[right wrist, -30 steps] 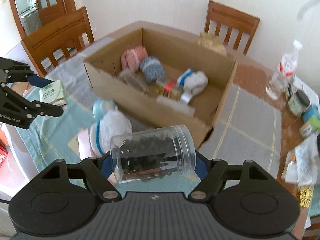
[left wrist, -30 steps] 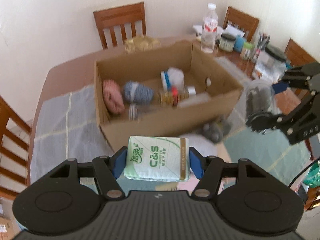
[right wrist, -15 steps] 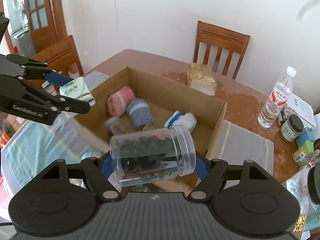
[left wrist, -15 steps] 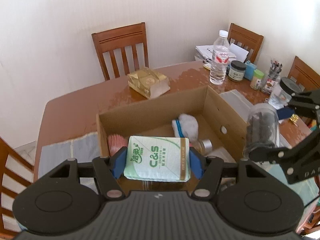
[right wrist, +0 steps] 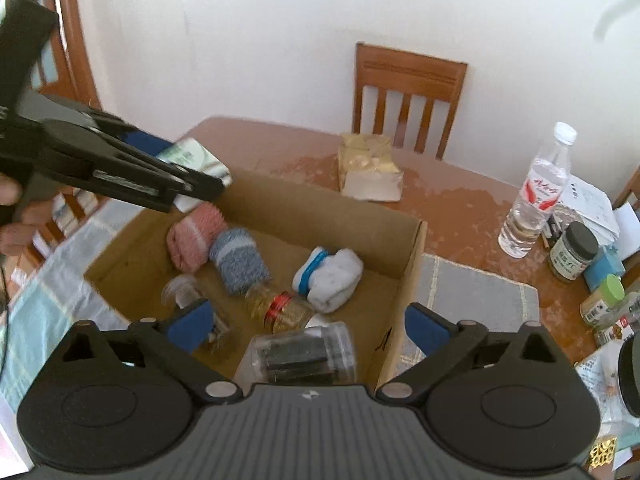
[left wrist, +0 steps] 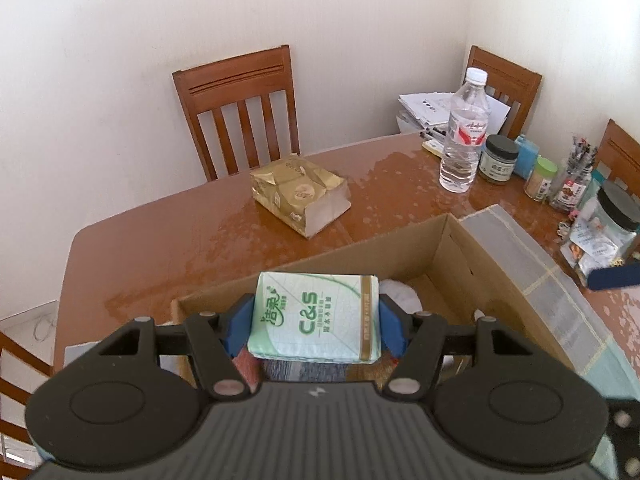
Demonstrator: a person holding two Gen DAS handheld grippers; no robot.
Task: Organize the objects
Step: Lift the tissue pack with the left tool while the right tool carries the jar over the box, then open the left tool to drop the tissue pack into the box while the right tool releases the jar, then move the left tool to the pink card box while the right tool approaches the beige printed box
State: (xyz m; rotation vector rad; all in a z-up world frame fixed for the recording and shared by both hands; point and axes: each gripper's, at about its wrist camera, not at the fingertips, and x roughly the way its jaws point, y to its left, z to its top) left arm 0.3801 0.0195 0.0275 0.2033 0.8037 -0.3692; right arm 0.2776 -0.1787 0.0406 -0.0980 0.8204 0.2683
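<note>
At upper left of the right wrist view, our left gripper [right wrist: 200, 188] pinches the tissue pack [left wrist: 314, 322] by its 2 short ends above the cardboard box [right wrist: 320, 216]; we judge it light, soft and squashable. At lower centre our right gripper [right wrist: 306, 326] is spreading its jaws, the clear jar [right wrist: 304, 354], which looks rigid and slick, dropping free into the box.

1. Glossy brown wooden tabletop [left wrist: 168, 240], rounded corners.
2. Directly on it: open brown cardboard box [left wrist: 472, 256], on grey-and-teal checked cloth mats [right wrist: 472, 284].
3. Crumpled gold foil bag [left wrist: 300, 196] behind the box.
4. Far right: clear plastic water bottle [left wrist: 464, 132], dark-lidded glass jar [left wrist: 498, 158], green-capped jar [left wrist: 540, 178], papers [left wrist: 428, 110].
</note>
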